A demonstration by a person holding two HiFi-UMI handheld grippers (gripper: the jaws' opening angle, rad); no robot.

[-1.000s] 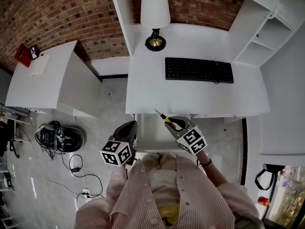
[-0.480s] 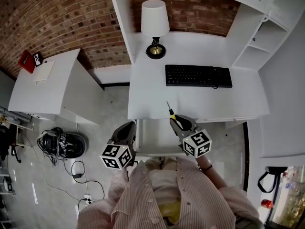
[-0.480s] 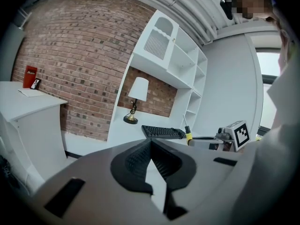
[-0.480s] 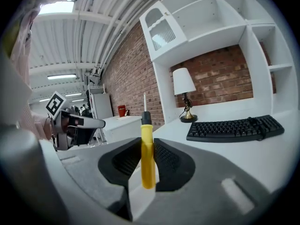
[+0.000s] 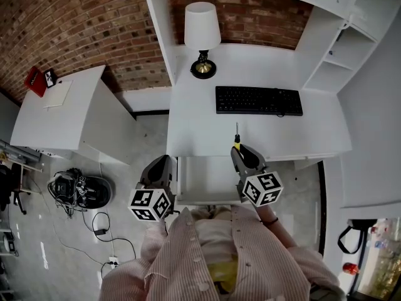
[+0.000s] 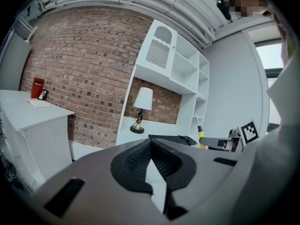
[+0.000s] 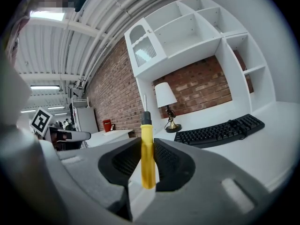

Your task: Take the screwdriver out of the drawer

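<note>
Your right claw (image 7: 148, 146) gripped the screwdriver (image 7: 147, 168) upright, seemingly to clear the drawer (image 5: 207, 177); your left claw (image 6: 151, 148) sat closed, empty.

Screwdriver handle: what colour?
Yellow; the screwdriver has a black collar above the handle. It shows best in the right gripper view.

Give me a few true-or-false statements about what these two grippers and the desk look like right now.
The right gripper grips a yellow-handled screwdriver. True.
The left gripper holds a pen. False: its jaws are shut on nothing.
The keyboard lies on the floor. False: it lies on the desk.
The drawer under the desk is pulled open. True.
The lamp stands left of the keyboard in the head view. True.
</note>
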